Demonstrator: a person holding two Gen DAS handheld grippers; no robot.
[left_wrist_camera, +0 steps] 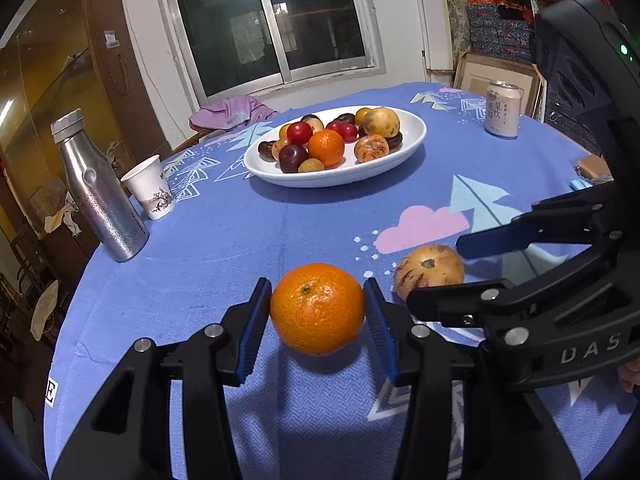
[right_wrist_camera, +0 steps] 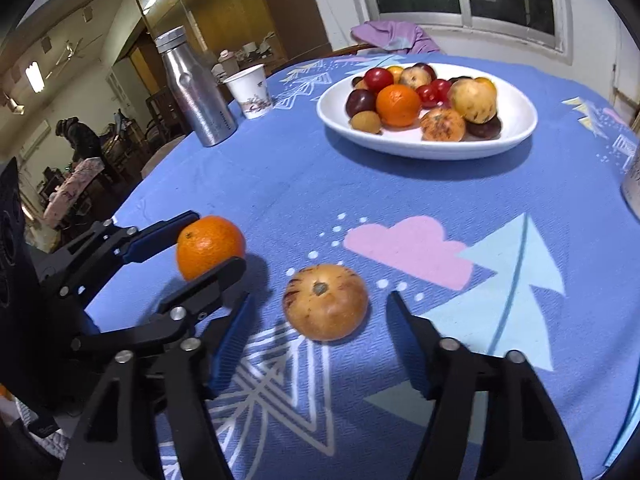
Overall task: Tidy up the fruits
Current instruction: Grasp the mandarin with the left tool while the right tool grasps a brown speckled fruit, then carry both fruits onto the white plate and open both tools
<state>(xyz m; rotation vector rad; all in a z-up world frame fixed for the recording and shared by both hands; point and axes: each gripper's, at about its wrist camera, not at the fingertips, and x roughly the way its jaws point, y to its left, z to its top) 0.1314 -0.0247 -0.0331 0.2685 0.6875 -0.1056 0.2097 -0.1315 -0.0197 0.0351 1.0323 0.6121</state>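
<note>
The worktop [left_wrist_camera: 248, 240], under a blue patterned cloth, fills both views; its near edge is cut off by the frame bottom and the tool arms. In the left wrist view the white dish [left_wrist_camera: 336, 172] sits at upper centre, heaped with fruit, several pieces half hidden behind one another and hard to name. The steel bottle [left_wrist_camera: 100, 192] stands at the left edge beside a paper cup [left_wrist_camera: 150, 186]. Only this view shows the drink can [left_wrist_camera: 502, 110] whole, at upper right; the right wrist view catches just a sliver of it at the right edge. The right wrist view alone shows a person bent over in the dim room at far left, too small to make out.

The left tool [left_wrist_camera: 318, 314] is clamped on the orange [left_wrist_camera: 318, 308] at lower centre, both blue pads pressed to its sides; whether it rests on the cloth I cannot tell. The right tool [right_wrist_camera: 320, 340] stands apart around the speckled yellow-brown fruit [right_wrist_camera: 326, 308] on the cloth at lower centre of its own view, a gap on each side, pads not touching. In the left wrist view the right tool's lower finger hides that fruit's lower edge. The two fruits lie near each other, apart
</note>
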